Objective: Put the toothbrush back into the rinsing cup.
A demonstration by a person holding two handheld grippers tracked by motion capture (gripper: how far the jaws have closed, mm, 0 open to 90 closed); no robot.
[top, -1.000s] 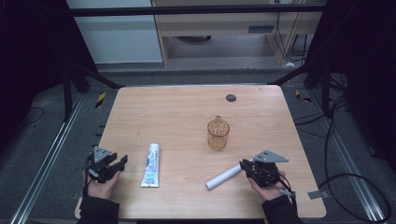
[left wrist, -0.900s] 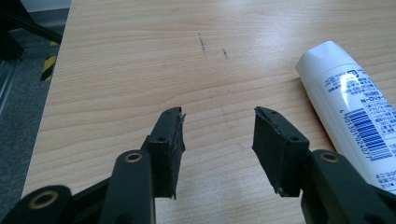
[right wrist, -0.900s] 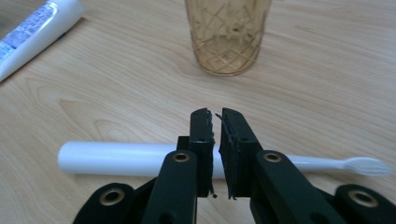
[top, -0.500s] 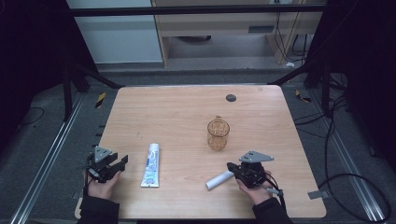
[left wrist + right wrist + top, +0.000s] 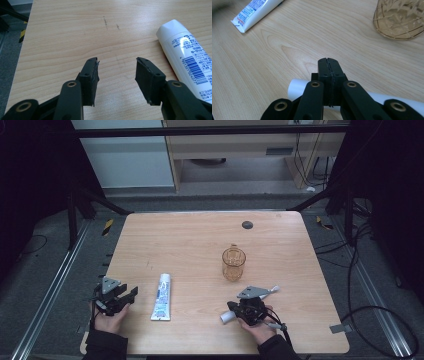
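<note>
My right gripper point(image 5: 239, 311) point(image 5: 329, 61) is shut with nothing between its jaws. It hovers just over a white cylinder point(image 5: 225, 318) point(image 5: 297, 90) that lies on the wooden table point(image 5: 190, 240) and crosses under the jaws. An amber glass mug point(image 5: 233, 263) point(image 5: 399, 20) stands upright a little beyond it. A white toothpaste tube point(image 5: 161, 296) point(image 5: 185, 57) point(image 5: 254, 11) lies flat at the front left. My left gripper point(image 5: 127, 295) point(image 5: 117, 66) rests open near the table's front left corner, just left of the tube and apart from it.
A small dark disc point(image 5: 247, 224) sits near the table's far edge. Black frame posts and cables surround the table, and the floor drops away on the left and right.
My right gripper has slid left along the front of the table, so it now covers most of the white cylinder. The left gripper, tube and mug have stayed put.
</note>
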